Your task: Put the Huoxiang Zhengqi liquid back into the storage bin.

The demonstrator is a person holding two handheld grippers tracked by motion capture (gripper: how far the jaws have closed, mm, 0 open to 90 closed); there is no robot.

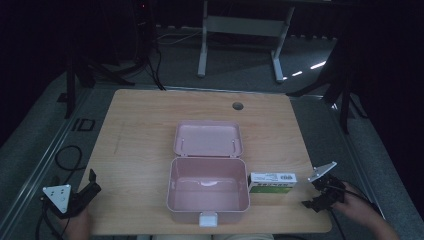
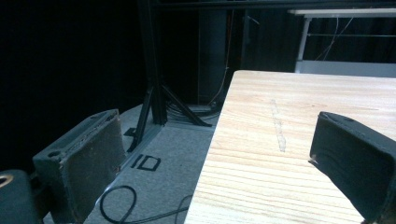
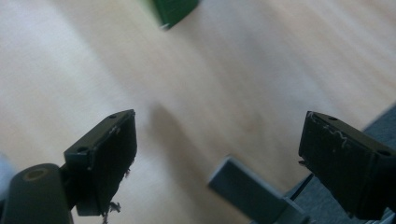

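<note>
Pink case (image 1: 207,192) lies lid-open at worktop (image 1: 140,130) near edge, ready for loading; carton (image 1: 272,182) touching beside it. Left gripper (image 1: 89,186) and right gripper (image 1: 317,195) at near corners, fingers spread, empty.

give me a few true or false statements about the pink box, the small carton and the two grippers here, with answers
1. The pink box has its lid shut. False: the lid is swung back and lies open behind it.
2. The green and white carton lies on the table beside the box's right side. True.
3. The right gripper is clamped on the carton. False: its jaws stand apart with nothing between them, off to the carton's right.
4. The left gripper is open at the table's near left corner. True.
5. The carton is inside the box. False: the box holds nothing visible and the carton is outside it.
</note>
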